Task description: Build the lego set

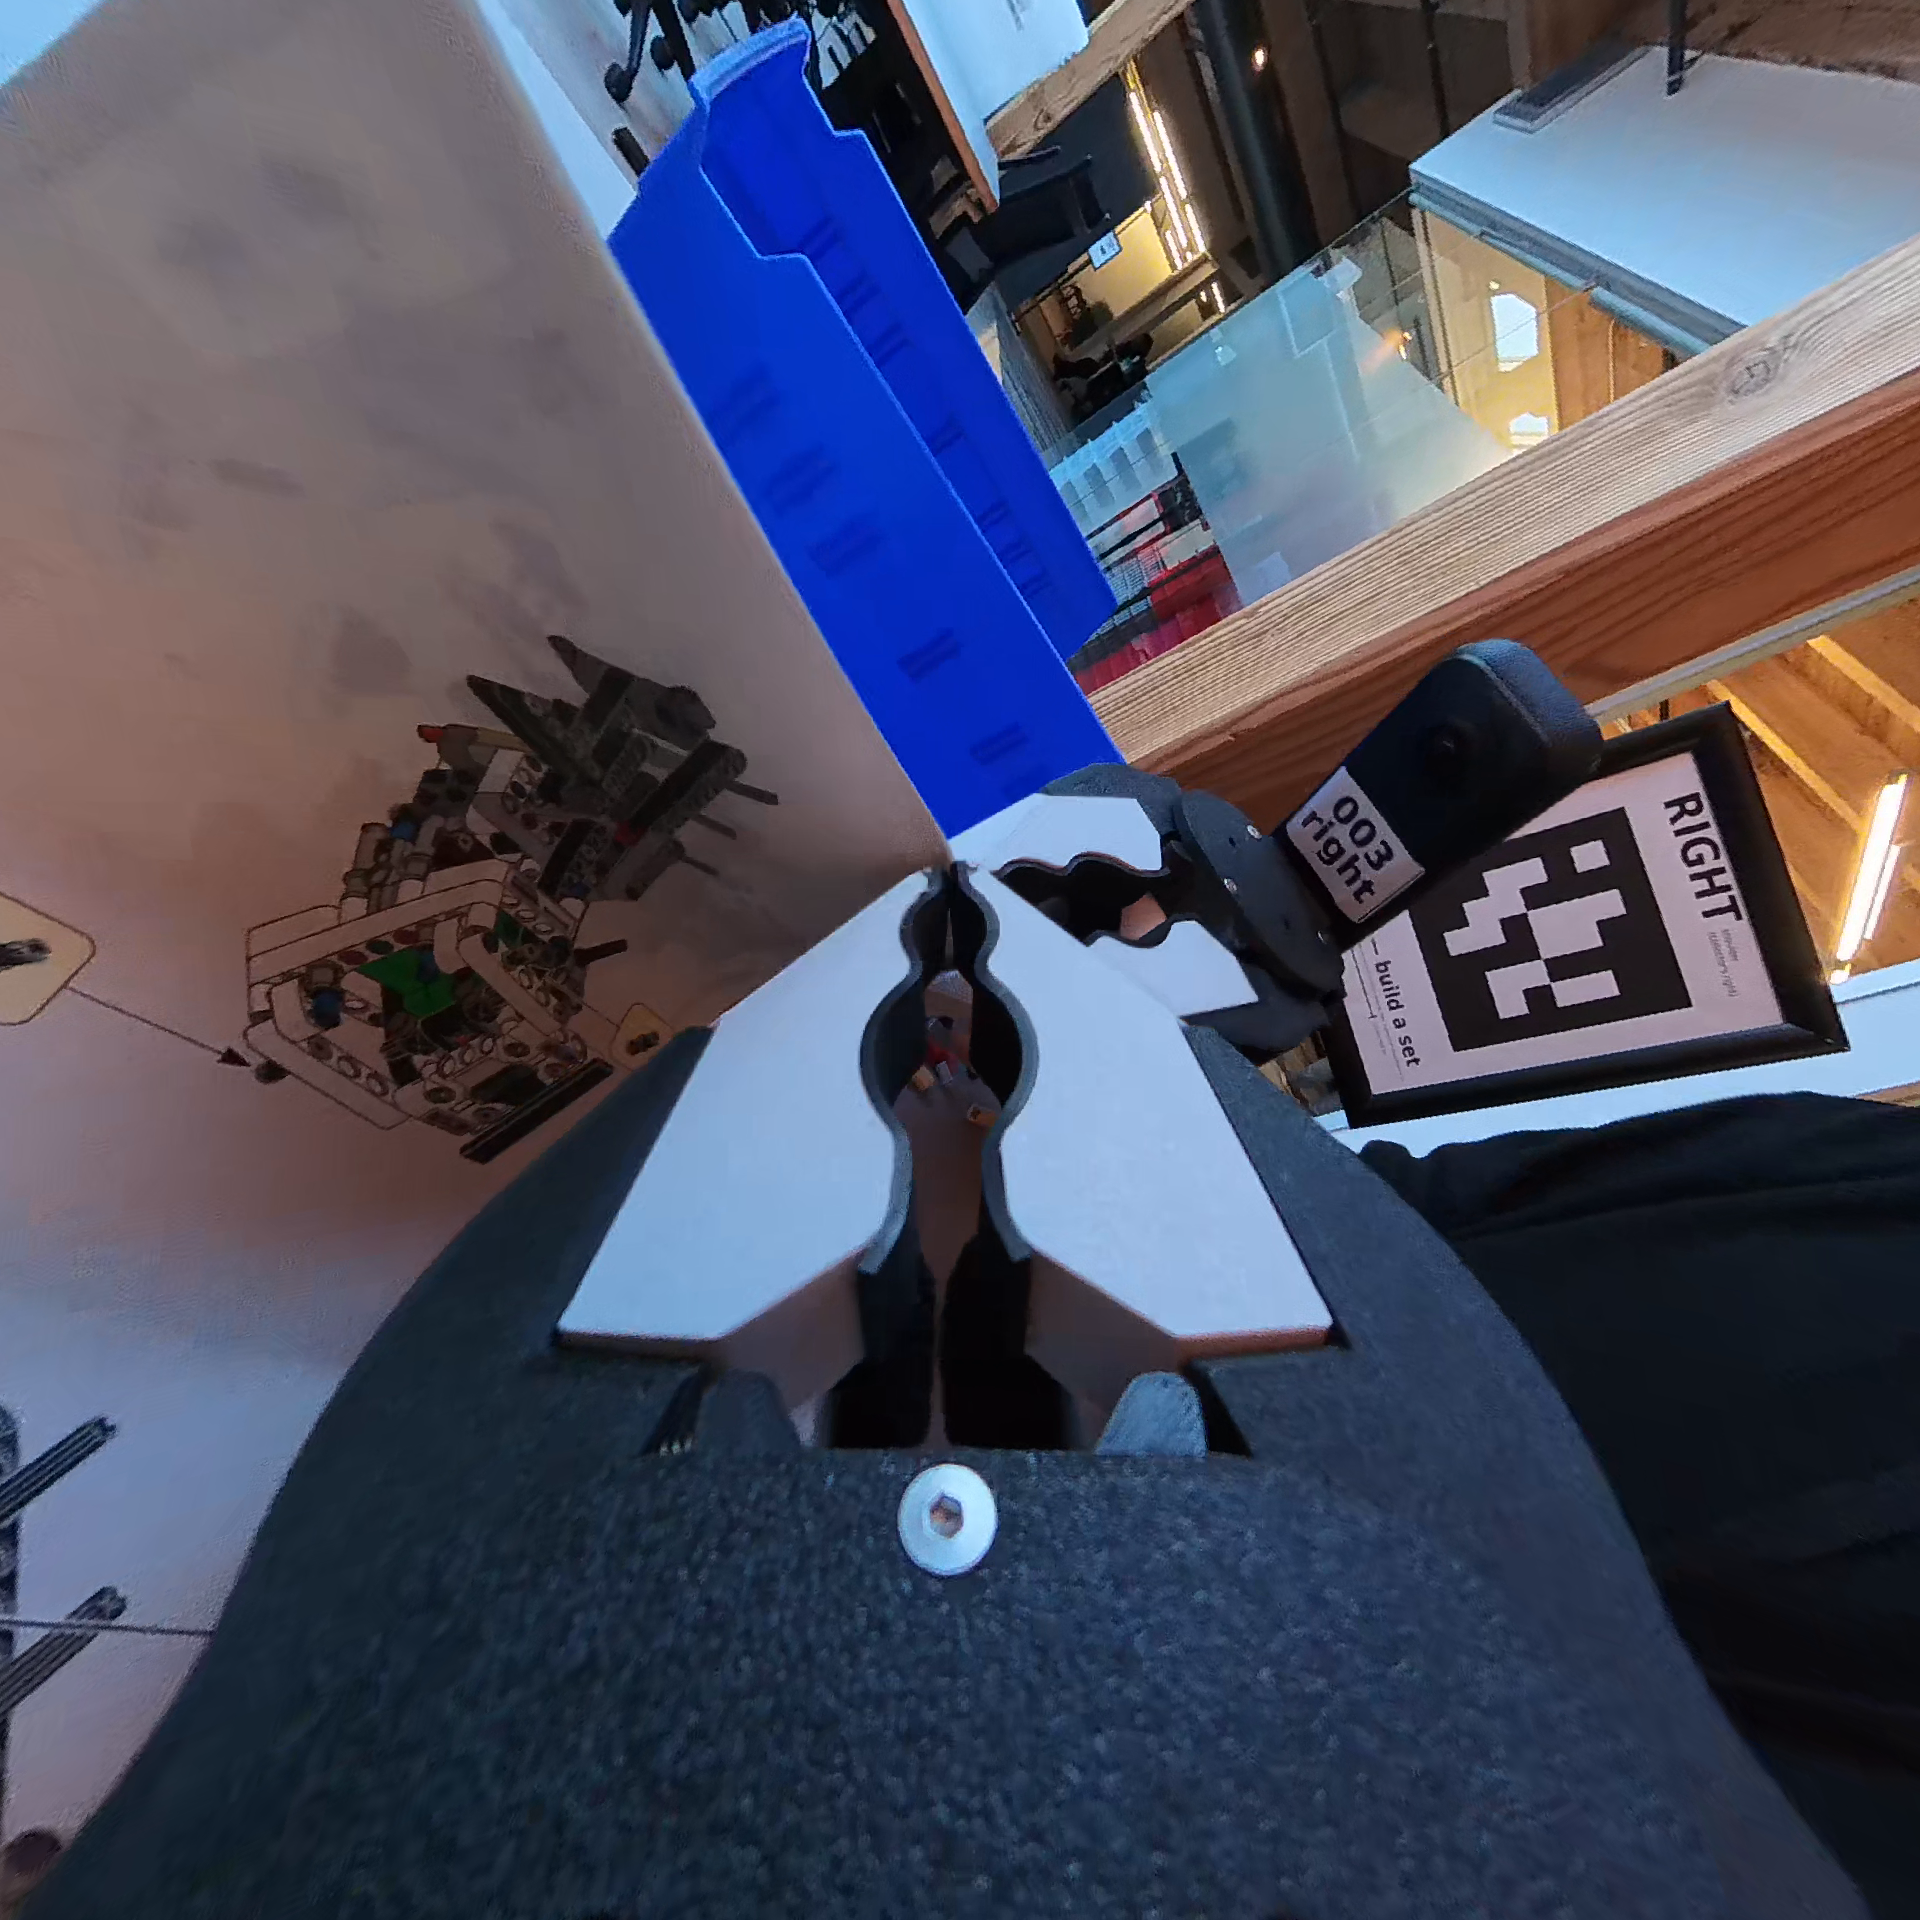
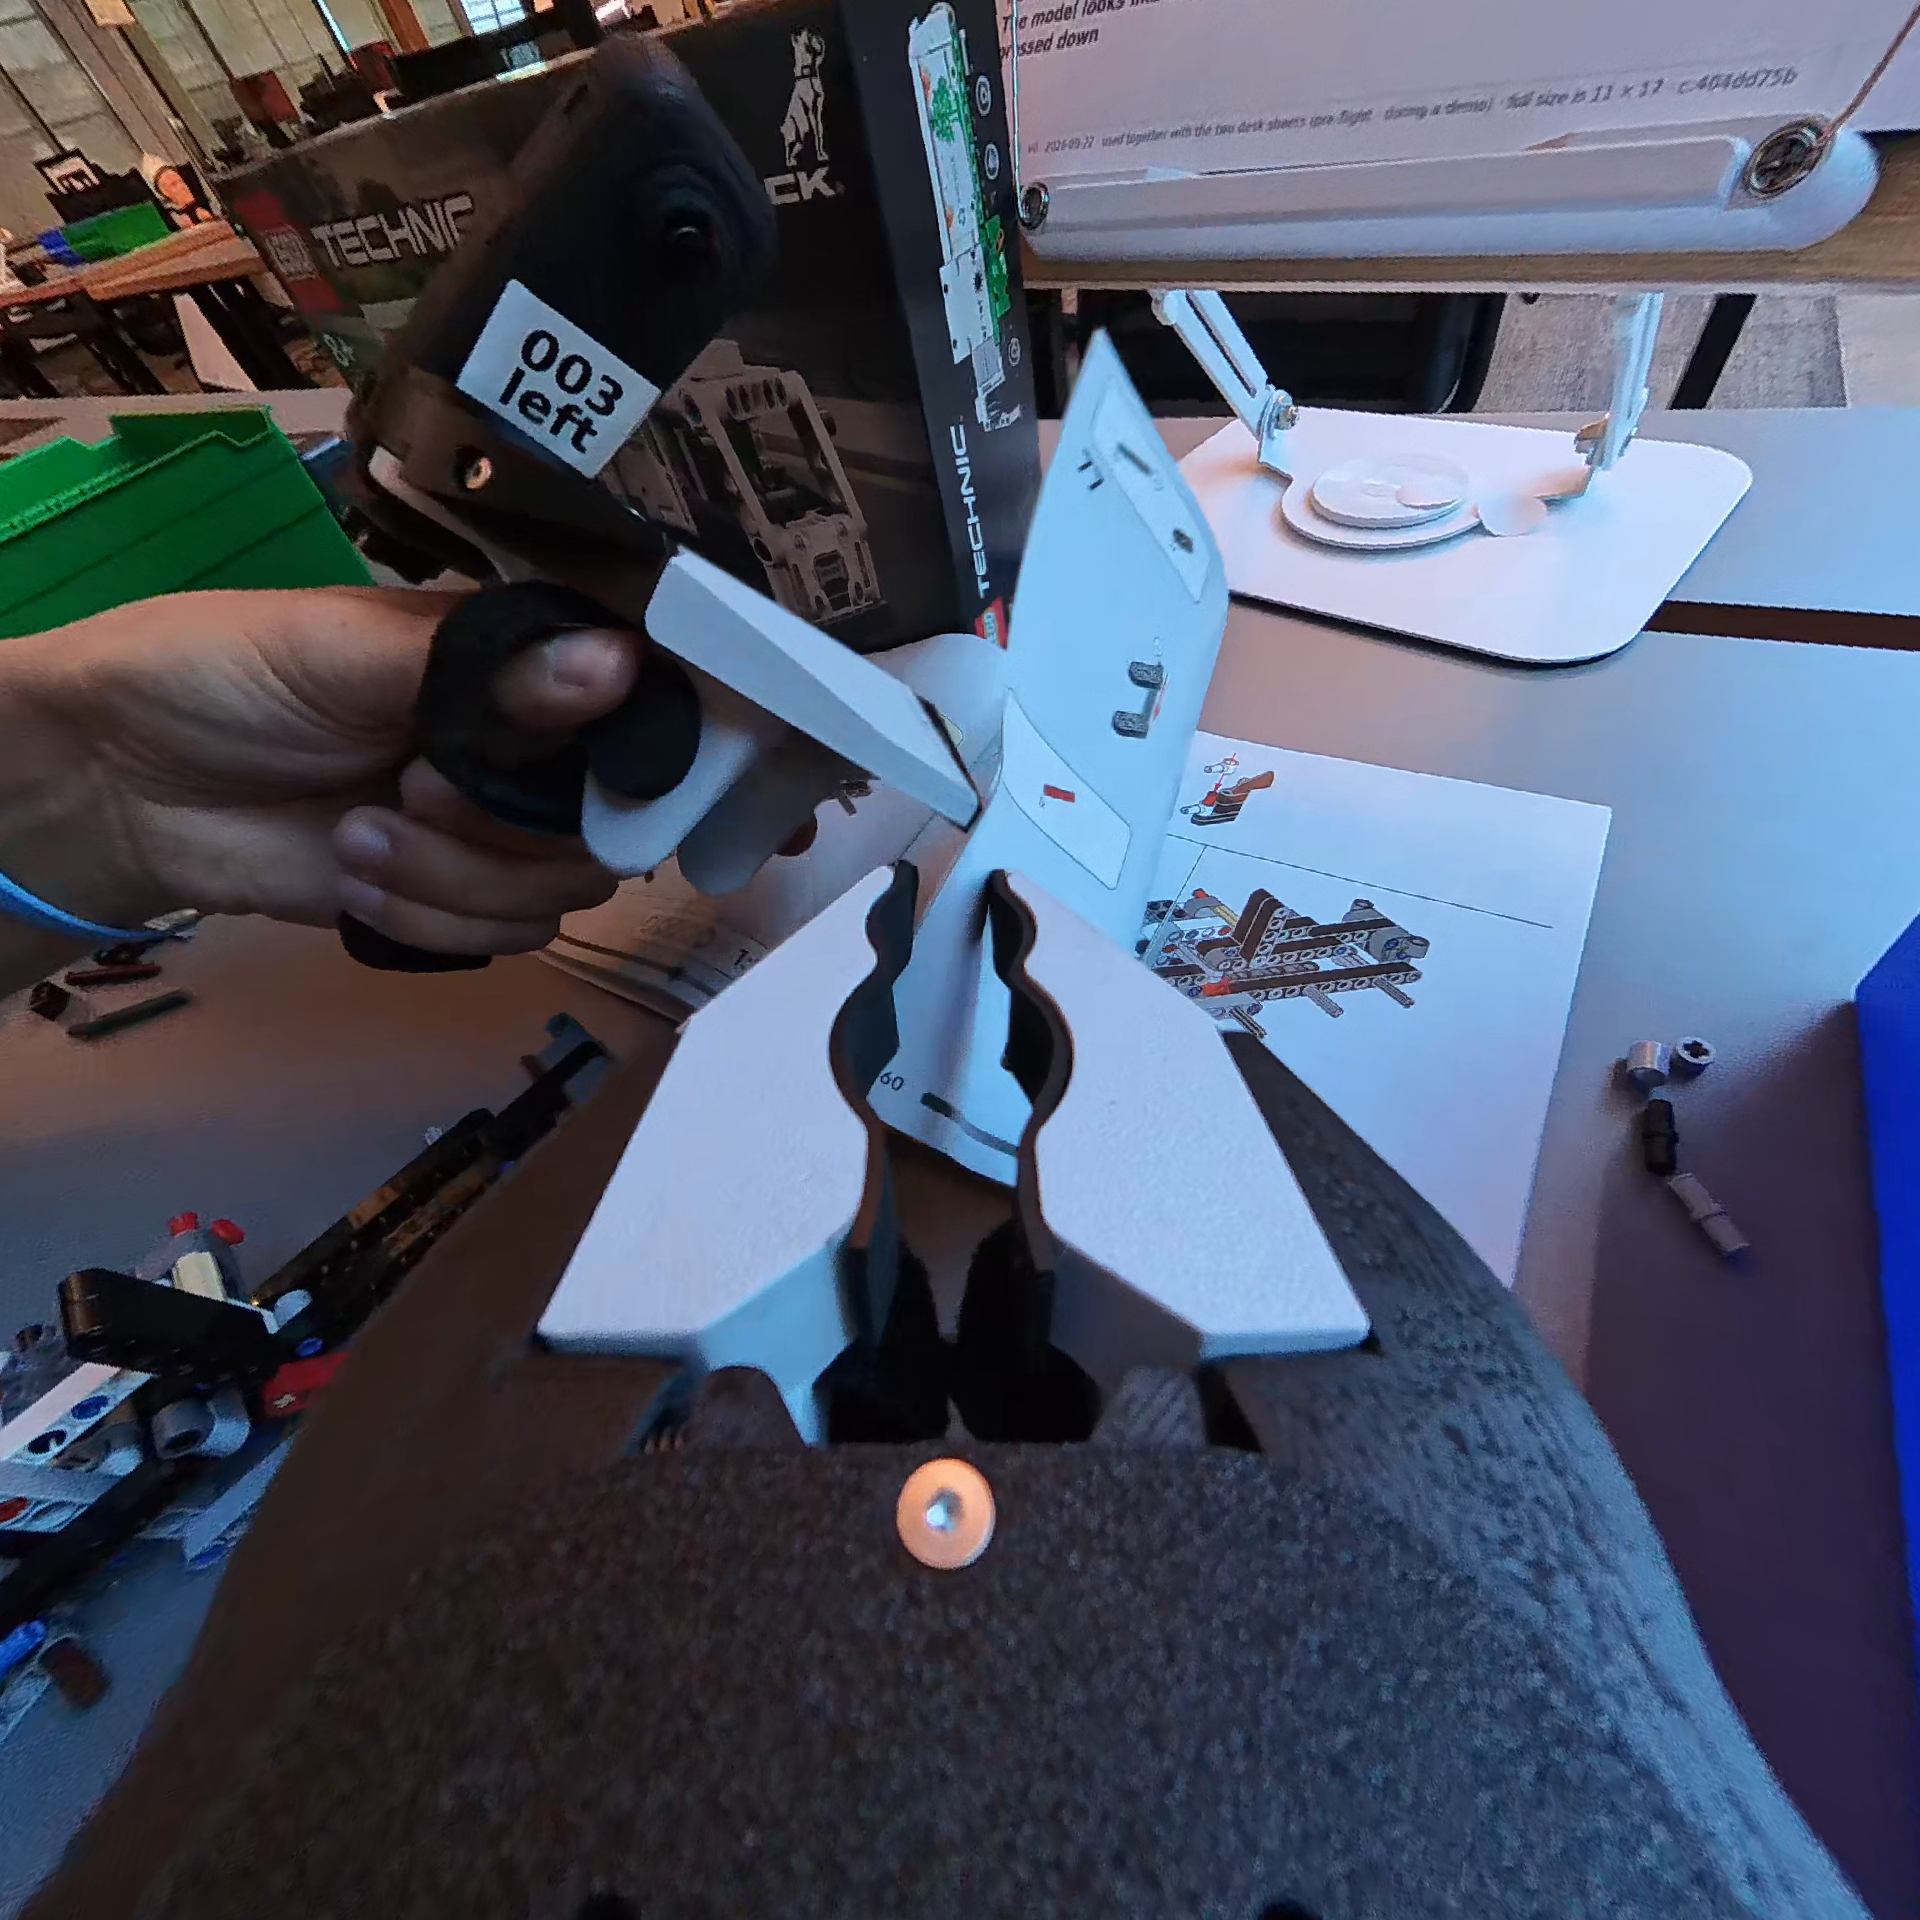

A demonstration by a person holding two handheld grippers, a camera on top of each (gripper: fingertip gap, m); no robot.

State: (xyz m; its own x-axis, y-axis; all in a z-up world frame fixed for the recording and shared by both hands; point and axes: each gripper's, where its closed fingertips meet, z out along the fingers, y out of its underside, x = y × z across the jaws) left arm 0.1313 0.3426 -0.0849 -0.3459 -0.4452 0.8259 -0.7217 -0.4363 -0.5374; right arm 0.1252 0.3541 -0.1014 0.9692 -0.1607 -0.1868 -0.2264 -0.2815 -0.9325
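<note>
My right gripper [image 2: 951,894] pinches the lifted instruction-booklet page [image 2: 1101,665], its tips nearly together around the paper. My left gripper [image 2: 961,805] meets the same page from the left, tips closed at its edge. Beyond lie the open booklet [image 2: 1455,935], loose Technic pieces [image 2: 166,1340] and the set's box [image 2: 727,312].

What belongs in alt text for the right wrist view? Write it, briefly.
A lifted instruction page stands between the right gripper's barely parted fingers while the hand-held left gripper pinches the page's edge from the left. Below lie the open instruction booklet and a partly built model on the table, with the set's box behind.
</note>
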